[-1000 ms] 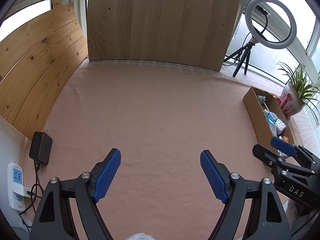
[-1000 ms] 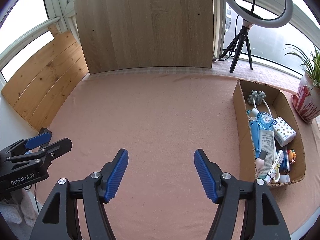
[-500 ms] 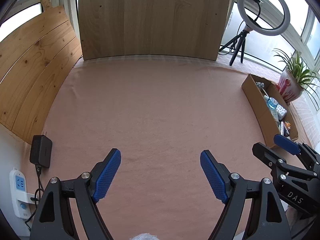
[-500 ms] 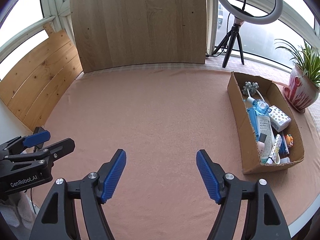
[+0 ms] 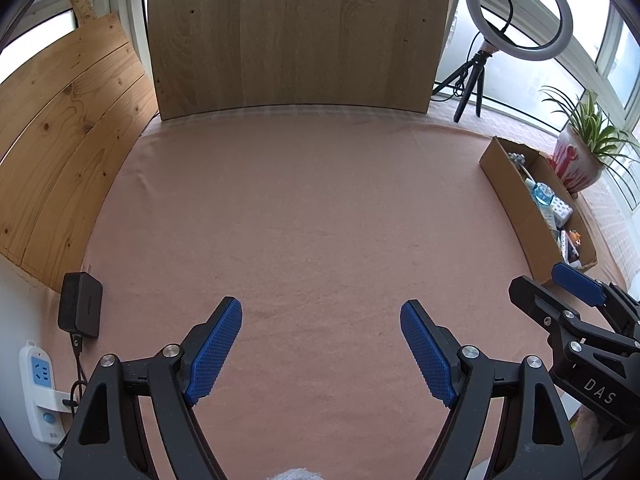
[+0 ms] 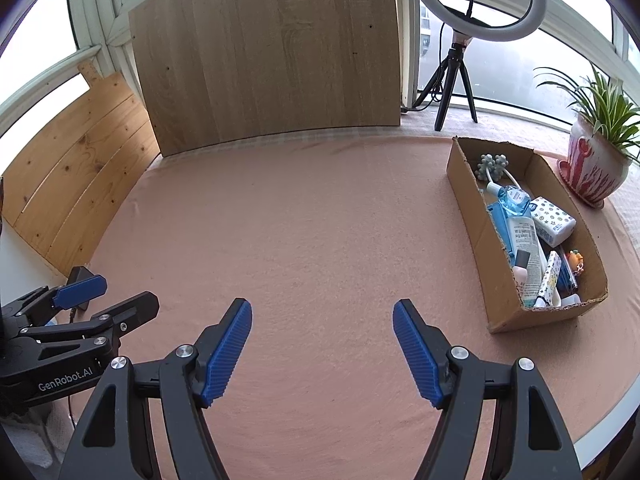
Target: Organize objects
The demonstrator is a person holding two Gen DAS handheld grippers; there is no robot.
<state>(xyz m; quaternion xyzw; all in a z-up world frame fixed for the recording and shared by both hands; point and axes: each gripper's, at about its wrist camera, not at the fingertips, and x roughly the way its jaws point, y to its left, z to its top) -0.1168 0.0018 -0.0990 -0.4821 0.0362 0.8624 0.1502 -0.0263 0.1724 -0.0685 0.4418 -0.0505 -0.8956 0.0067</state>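
A cardboard box [image 6: 468, 196] lies at the right of the pink tablecloth [image 6: 320, 232], also seen as the box [image 5: 516, 204] in the left wrist view. Inside it are several small items: a blue-capped bottle [image 6: 514, 200], a patterned tissue pack [image 6: 554, 220], a white tube [image 6: 528, 252] and a grey massager [image 6: 492, 164]. My left gripper [image 5: 320, 320] hangs open over bare cloth near the front edge. My right gripper [image 6: 322, 320] is open too, nothing between its blue pads, with the box to its right. Each gripper shows at the edge of the other's view.
A wooden board [image 5: 296, 36] stands at the back and a plank panel [image 5: 64, 128] at the left. A ring light on a tripod [image 6: 472, 4] and a potted plant [image 6: 596, 160] stand at the back right. A black adapter [image 5: 80, 304] and white power strip [image 5: 40, 392] lie at the left.
Both views have rolled slightly, so the box and ring light shifted a little in the pictures. Both grippers stay open over the same patch of cloth.
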